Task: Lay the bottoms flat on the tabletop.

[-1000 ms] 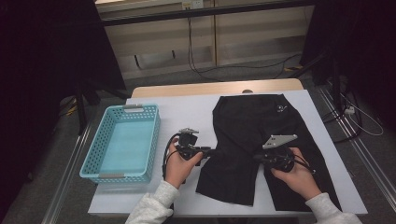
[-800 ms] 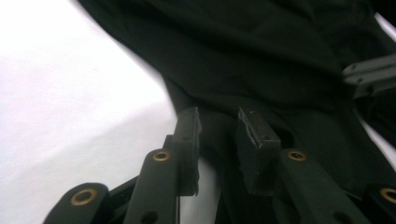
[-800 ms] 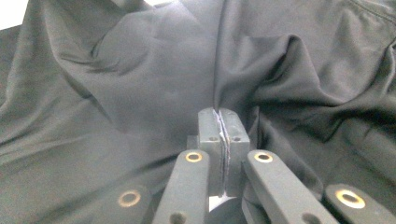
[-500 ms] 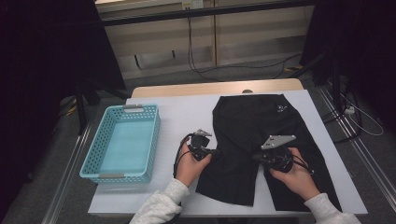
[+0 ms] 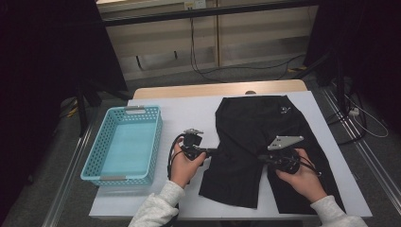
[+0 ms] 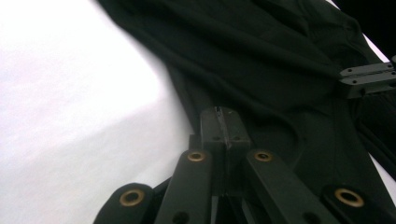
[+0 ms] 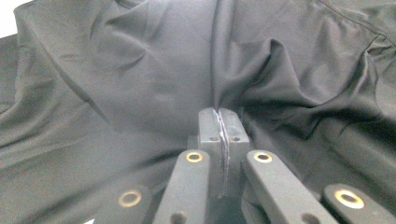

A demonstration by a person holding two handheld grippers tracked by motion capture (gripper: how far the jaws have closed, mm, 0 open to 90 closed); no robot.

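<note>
Left hand-held gripper (image 5: 211,152): I hold it at the left edge of the black shorts (image 5: 265,142). Its jaws have just been closing and are now together. In the left gripper view the tips (image 6: 223,122) sit right at the edge of the cloth. I think they pinch that edge, but the dark cloth makes it hard to be sure.

Right hand-held gripper (image 5: 263,158): jaws tight together on a fold of the shorts. In the right gripper view (image 7: 219,122) the cloth rises in a ridge from the tips.

Which way the shorts lie: from my left hand-held gripper the cloth spreads toward 3 o'clock. From my right one it spreads all round, with most of it toward 12 o'clock.

Long way of the shorts: they run from 12 o'clock, where the waist is, down to 6 o'clock, where the two legs end near me. They lie flat on the white surface (image 5: 189,113), on its right half.

The two grips: they face each other across the left leg, left one at 9 o'clock, right one at 3 o'clock.

Blue basket (image 5: 151,142): at 9 o'clock from my left hand, near but not touching.

Nearer hand: my left hand is nearer the basket. My right hand is well apart from it.

My guess: the next move lifts or folds this leg.
</note>
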